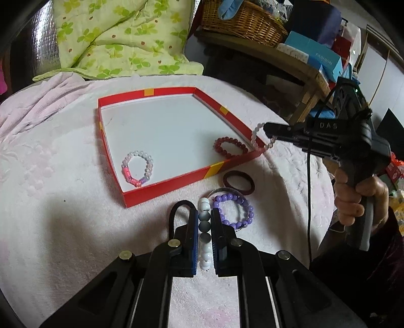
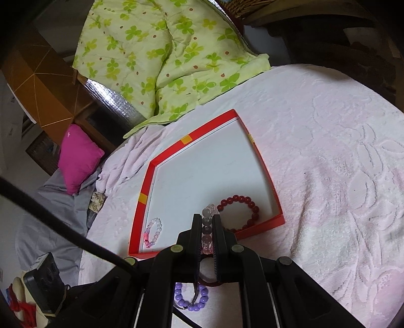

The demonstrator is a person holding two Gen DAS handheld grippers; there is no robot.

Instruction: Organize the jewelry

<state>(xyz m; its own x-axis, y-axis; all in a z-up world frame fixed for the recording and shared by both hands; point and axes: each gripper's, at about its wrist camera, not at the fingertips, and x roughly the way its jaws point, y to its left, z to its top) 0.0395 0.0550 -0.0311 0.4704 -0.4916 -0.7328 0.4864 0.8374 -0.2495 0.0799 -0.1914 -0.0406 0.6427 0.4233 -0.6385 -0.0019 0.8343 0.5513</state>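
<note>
**Two bracelets pinched, two laid in the tray**

A bed is covered by a pale pink textured blanket [image 1: 63,196]. A green clover-print quilt [image 1: 121,37] is bunched at its far edge, and a magenta pillow [image 2: 78,156] lies beside the bed. A wooden table bearing a wicker basket [image 1: 242,22] and blue boxes is seen past the bed's far right corner.

A shallow red tray [image 1: 161,188] with a white floor and yellow patches on its rim is set on the blanket. A dark red bracelet [image 1: 231,147] is lodged in the tray's near right corner; a white-and-pink bracelet [image 1: 137,167] is laid by the near left wall.

The left gripper [image 1: 204,219] is pressed shut on a white-and-grey bracelet [image 1: 204,227], whose beads are strung in a line along the fingers, pointing toward the tray's near wall. Just right of it, on the blanket, a purple bracelet [image 1: 233,212] and a dark hair band [image 1: 238,183] are seen.

The right gripper [image 2: 207,224], held by a hand [image 1: 358,199], is clamped on a clear pinkish bracelet [image 1: 260,137], which is hung over the tray's right wall at the near right corner.
</note>
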